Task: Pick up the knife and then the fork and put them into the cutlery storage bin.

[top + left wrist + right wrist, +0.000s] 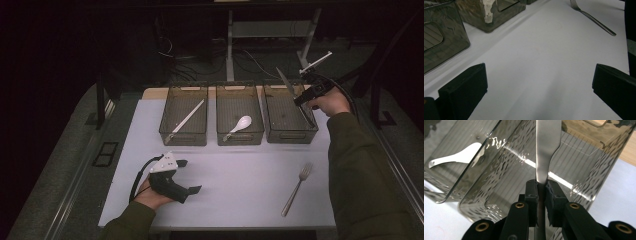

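Note:
My right gripper (303,98) is shut on a metal table knife (284,81), which points up and away over the right smoked bin (291,135). In the right gripper view the pads (532,192) clamp the knife (547,145) by its narrow part above that bin (506,195). My left gripper (189,176) rests on the white tabletop (240,170) at the front left, open and holding nothing. Its jaws stand wide apart over bare table in the left gripper view (539,92). A fork (297,189) lies at the front right (594,18).
Three smoked bins stand in a row at the back. The left bin (183,86) holds a long silver utensil (186,120). In the middle bin (239,86) lies a white spoon (241,124), seen too in the right gripper view (461,156). Dark floor surrounds the table.

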{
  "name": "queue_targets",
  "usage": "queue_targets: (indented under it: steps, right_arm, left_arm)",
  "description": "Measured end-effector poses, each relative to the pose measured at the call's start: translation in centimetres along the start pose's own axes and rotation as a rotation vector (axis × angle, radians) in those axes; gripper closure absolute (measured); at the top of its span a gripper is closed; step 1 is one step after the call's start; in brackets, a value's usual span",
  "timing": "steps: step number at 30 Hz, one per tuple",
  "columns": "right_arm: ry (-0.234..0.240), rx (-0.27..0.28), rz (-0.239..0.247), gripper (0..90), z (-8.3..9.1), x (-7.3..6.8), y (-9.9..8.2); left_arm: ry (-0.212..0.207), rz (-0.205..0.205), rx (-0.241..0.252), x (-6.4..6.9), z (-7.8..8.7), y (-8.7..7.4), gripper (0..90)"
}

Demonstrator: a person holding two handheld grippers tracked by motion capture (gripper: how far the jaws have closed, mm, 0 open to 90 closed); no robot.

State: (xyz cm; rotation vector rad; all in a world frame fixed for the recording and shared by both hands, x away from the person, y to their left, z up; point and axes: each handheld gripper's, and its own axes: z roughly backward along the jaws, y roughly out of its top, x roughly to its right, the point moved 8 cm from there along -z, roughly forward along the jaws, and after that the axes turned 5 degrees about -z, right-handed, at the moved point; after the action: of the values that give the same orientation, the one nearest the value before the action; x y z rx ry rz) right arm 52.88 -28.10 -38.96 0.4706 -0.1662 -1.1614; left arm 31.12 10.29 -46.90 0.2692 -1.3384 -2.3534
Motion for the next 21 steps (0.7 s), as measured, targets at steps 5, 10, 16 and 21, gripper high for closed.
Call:
queue_targets:
  steps: [5, 10, 16, 21]
  right_arm:
    - [-0.006, -0.024, -0.007, 80.0, -1.6, 0.2, -0.3]
    - [-0.001, -0.052, -0.018, 79.9, -3.4, 0.4, -1.1]
    - [0.001, -0.076, -0.029, 79.9, -4.9, 0.7, -2.0]
    - [0.005, -0.084, -0.039, 79.8, -5.8, 0.8, -2.4]
  left_arm:
    - [-0.004, -0.002, -0.004, 0.0, 0.0, 0.0, 0.0]
    - [-0.014, -0.003, -0.007, 0.2, -0.1, -0.1, 0.0]
    - [-0.014, -0.003, -0.008, 0.2, -0.1, -0.1, 0.0]
    - [-0.016, 0.000, -0.007, 0.2, -0.2, -0.1, 0.0]
